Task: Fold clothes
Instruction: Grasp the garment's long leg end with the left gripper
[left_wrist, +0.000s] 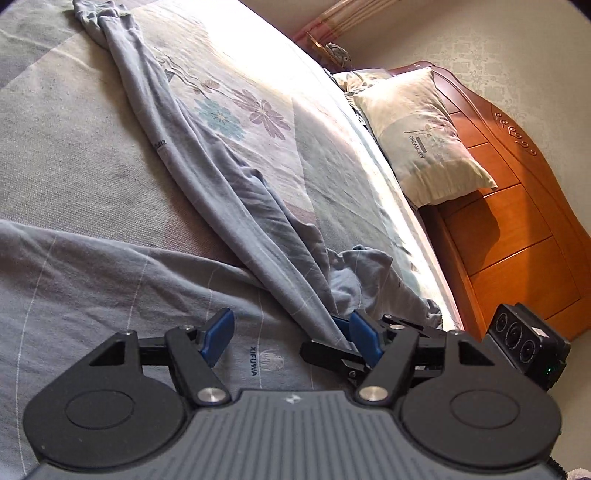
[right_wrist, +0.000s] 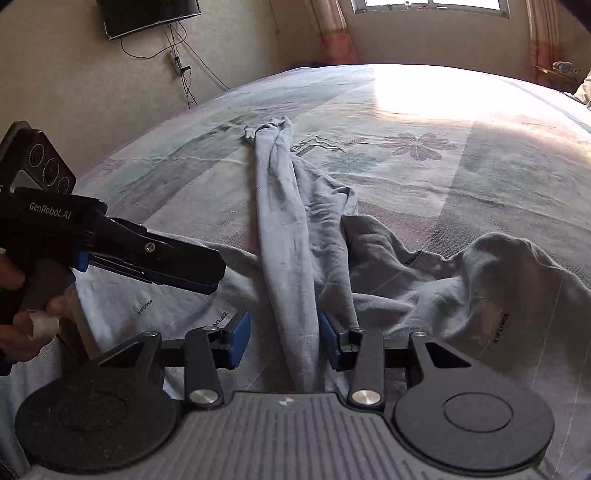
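A wide bed covered by a pale sheet (right_wrist: 461, 184) printed with purple and teal flowers fills both views, with strong sunlight bleaching its far side. A grey-blue garment (right_wrist: 284, 229), bunched lengthwise into a long rope of cloth, stretches across the sheet from near the far edge back to the cameras. Its near end spreads into a rumpled heap over a grey quilt (left_wrist: 92, 288) with thin pale lines and small printed "XIFUWA" labels.

The right gripper (right_wrist: 284, 341) holds this rope of cloth between its blue pads (right_wrist: 240, 341); the strip runs through the gap and under the tool's body. The right pad seems to touch the fabric, while the left pad may stand slightly clear, so a firm clamp cannot be confirmed from this angle.

The left gripper (left_wrist: 291, 338) has its blue fingers spread apart, with only quilt between them and nothing held. In the right wrist view it sits to the left, gripped by a person's hand (right_wrist: 26, 314) with a white wrap on one finger.

A pillow (left_wrist: 417, 133) leans against an orange wooden headboard (left_wrist: 517, 229). On the far wall hang a dark screen (right_wrist: 147, 14) with trailing cables and a window (right_wrist: 432, 7) flanked by pink curtains.
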